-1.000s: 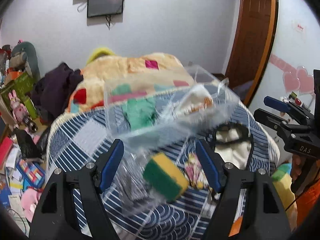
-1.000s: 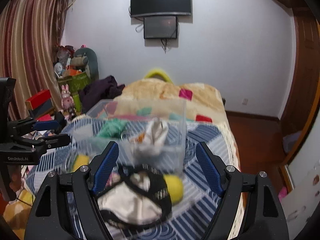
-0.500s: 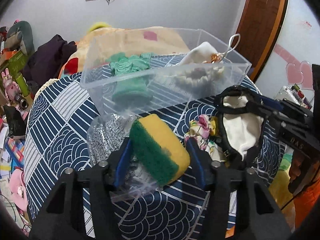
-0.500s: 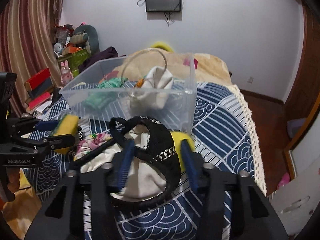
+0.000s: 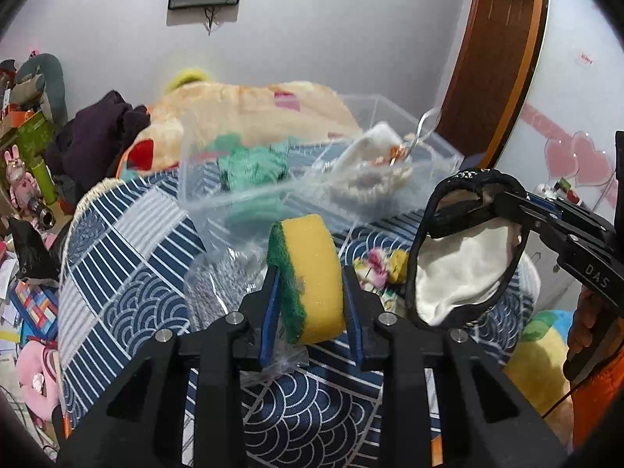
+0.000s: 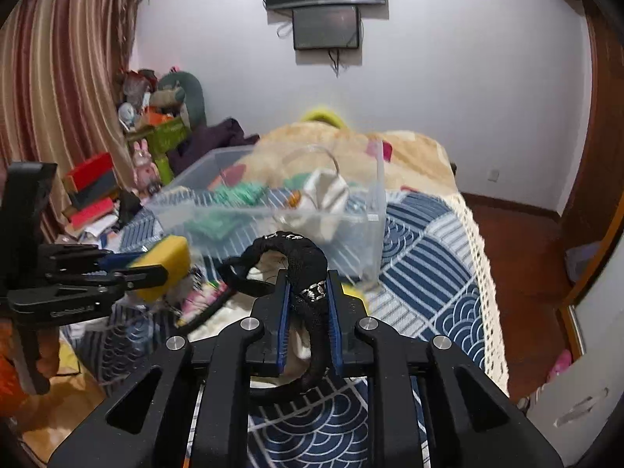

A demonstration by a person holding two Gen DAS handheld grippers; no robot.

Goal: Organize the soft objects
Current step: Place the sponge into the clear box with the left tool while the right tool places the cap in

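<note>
Lifting off the bedspread [image 5: 128, 273], both grippers had closed: left gripper [image 5: 310, 292] clamped the sponge [image 5: 308, 273]; right gripper [image 6: 308, 312] pinched the black-rimmed pouch [image 6: 300, 261]; the far clear bin [image 6: 273, 214] seemed next.

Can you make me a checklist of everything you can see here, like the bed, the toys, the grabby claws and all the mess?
Surface: bed with a blue patterned quilt.
Job's things: clear box on the quilt holds a green cloth and a white pouch; floral cloth lies on the quilt.
Clutter: clear plastic bag beside the box; dark clothes and a beige blanket behind.
Grippers: left gripper shut on the sponge; right gripper shut on the black-and-white pouch, both lifted.
Cables: wires hang under the wall screen.
Surroundings: striped curtain, toys and boxes, wooden door.
</note>
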